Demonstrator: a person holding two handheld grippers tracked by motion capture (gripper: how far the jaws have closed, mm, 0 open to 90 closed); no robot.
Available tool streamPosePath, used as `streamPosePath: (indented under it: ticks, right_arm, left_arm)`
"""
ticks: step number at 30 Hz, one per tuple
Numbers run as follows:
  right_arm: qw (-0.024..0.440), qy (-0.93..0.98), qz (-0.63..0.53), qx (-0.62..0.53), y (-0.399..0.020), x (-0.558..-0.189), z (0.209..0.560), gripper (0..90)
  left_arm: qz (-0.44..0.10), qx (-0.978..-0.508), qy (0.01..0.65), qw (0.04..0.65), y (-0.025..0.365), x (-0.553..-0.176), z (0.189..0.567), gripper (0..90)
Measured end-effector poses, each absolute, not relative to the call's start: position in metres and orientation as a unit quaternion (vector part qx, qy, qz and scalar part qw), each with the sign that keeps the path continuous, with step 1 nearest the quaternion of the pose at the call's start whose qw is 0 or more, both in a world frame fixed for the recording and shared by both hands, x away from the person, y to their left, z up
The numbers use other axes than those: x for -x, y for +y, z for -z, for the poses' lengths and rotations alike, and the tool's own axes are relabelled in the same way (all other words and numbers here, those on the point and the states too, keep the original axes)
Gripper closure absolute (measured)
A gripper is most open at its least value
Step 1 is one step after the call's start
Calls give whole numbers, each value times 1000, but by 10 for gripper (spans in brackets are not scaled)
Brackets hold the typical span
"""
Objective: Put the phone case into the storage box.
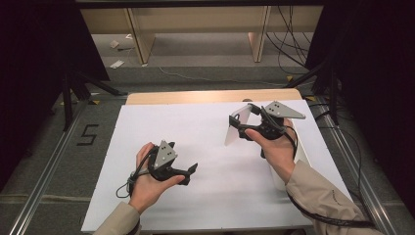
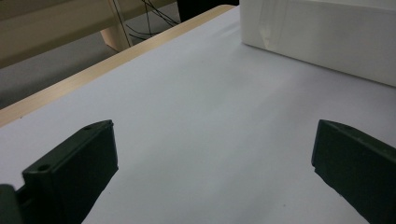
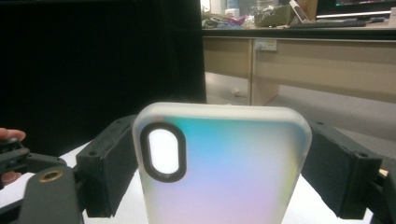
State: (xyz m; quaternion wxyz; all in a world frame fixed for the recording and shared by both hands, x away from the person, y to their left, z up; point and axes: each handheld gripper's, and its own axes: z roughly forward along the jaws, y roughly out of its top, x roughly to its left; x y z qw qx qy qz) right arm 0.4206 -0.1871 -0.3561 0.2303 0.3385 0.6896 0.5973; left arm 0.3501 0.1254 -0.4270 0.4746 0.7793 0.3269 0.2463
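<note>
The high view looks forward and down on the whole white table (image 1: 205, 147) from above its near edge. The left gripper view skims low over that surface toward its wooden far edge. The right gripper view, close behind a phone case (image 3: 222, 163), faces level past the table's edge.

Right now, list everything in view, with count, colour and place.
phone case: 1, frosted white with a pastel sheen, held upright between the right gripper's jaws
box: 1, white, on the sheet's right side
sheet: 1, white, covering the table
table: 1, light wood, edge bare at the far side
desks: 2, light wood, on the floor beyond
cables: several, black, on the floor
left gripper: 1, black, open, above the sheet
right gripper: 1, black, gripping the case
hands: 2, beige sleeves
</note>
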Motion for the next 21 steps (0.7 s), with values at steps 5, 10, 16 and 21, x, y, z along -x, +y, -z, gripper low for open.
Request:
streamPosePath:
  ticks: [5, 10, 16, 21]
  right_arm:
    - [234, 687, -598, -341, -190, -421, 354, 181]
    - [238, 684, -598, -343, -193, -422, 352, 181]
    - [241, 681, -598, -347, -196, -422, 350, 181]
    - [244, 679, -597, -350, -199, -424, 349, 181]
  left_arm:
    - [-247, -779, 327, 474, 129, -348, 427, 0]
    - [-248, -779, 329, 473, 134, -346, 428, 0]
    - [-248, -778, 333, 472, 137, -343, 429, 0]
    - [-250, -777, 335, 470, 141, -342, 430, 0]
